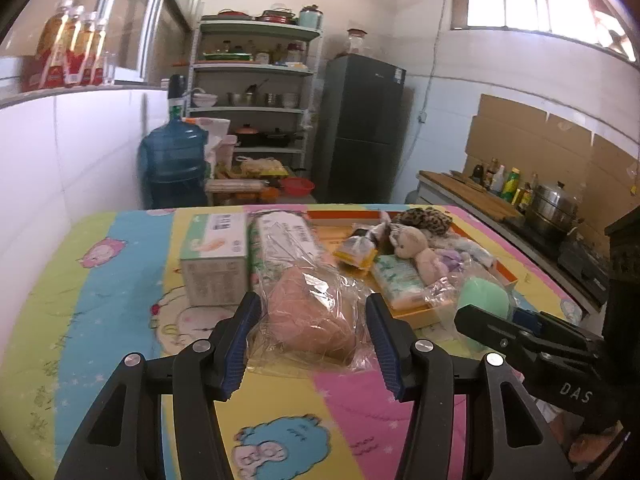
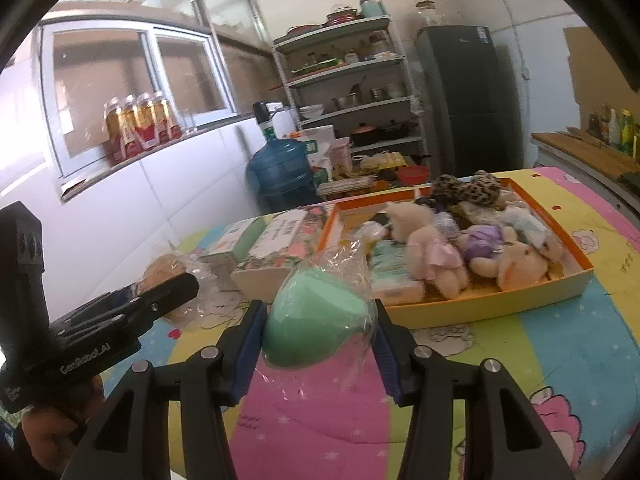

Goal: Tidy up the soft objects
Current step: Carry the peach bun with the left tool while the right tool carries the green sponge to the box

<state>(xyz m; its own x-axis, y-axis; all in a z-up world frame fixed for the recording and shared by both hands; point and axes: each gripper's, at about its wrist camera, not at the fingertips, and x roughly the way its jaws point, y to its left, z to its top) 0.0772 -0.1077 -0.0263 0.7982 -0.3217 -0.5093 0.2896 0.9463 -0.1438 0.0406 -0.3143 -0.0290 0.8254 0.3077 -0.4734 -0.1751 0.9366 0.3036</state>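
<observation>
Both grippers loaded: left gripper (image 1: 310,344) pinches the bagged peach sponge (image 1: 310,316) by its wrap, right gripper (image 2: 318,340) pinches the bagged green sponge (image 2: 316,320), both over the cartoon mat (image 2: 320,420). Orange tray (image 2: 480,304), w/ plush toys (image 2: 436,260), sits at approx 1 o'clock in the right view. Keep squeeze light, approach tray over its near wall, drop into a bare patch, one at a time so arms don't cross.

A green sponge (image 2: 316,316) and a tan sponge (image 1: 310,316) sit in clear wrap over a cloth (image 2: 560,340) striped pink, yellow, blue and green, near an orange tray (image 2: 500,300) with pink bears (image 2: 434,258) and spotted leopard cloth (image 2: 466,188).
</observation>
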